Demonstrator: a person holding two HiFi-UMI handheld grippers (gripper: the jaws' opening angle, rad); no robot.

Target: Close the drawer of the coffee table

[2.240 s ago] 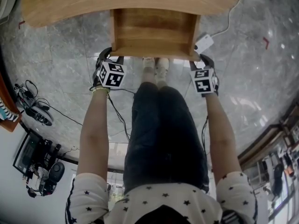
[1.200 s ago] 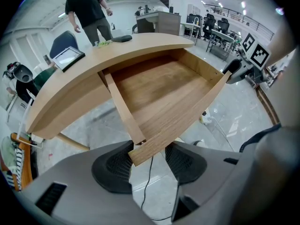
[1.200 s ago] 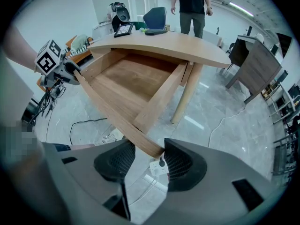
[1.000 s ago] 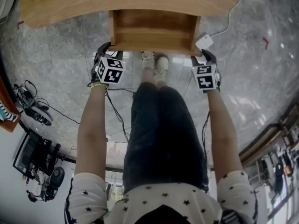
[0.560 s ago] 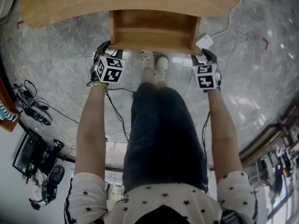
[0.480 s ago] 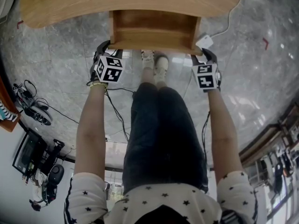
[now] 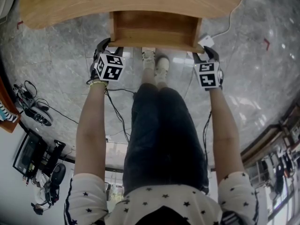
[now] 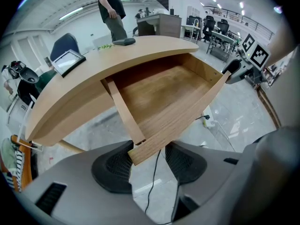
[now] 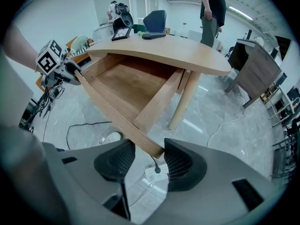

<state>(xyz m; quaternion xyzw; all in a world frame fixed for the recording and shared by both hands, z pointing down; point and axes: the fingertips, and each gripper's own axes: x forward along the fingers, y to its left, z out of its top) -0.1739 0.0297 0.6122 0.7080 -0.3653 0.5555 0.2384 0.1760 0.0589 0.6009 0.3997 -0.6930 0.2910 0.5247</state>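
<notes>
The light wooden coffee table point(image 7: 126, 1) has its drawer point(image 7: 154, 29) pulled partway out toward me, and the drawer is empty. In the head view my left gripper point(image 7: 105, 46) is at the drawer front's left corner and my right gripper point(image 7: 206, 53) at its right corner. In the left gripper view the drawer's point(image 8: 164, 97) front corner sits between the open jaws of the left gripper point(image 8: 149, 165). In the right gripper view the other corner of the drawer point(image 9: 126, 86) lies between the open jaws of the right gripper point(image 9: 150, 165). Neither gripper clamps the wood.
A white power strip point(image 7: 205, 41) with a cable lies on the marble floor by the drawer's right corner. My shoes point(image 7: 155, 62) stand just under the drawer front. A tablet point(image 8: 68, 60) lies on the tabletop, a person point(image 8: 110, 8) stands beyond it. Gear point(image 7: 33, 111) sits at floor left.
Both grippers have moved forward toward the table, and the drawer has slid a little further in under the tabletop.
</notes>
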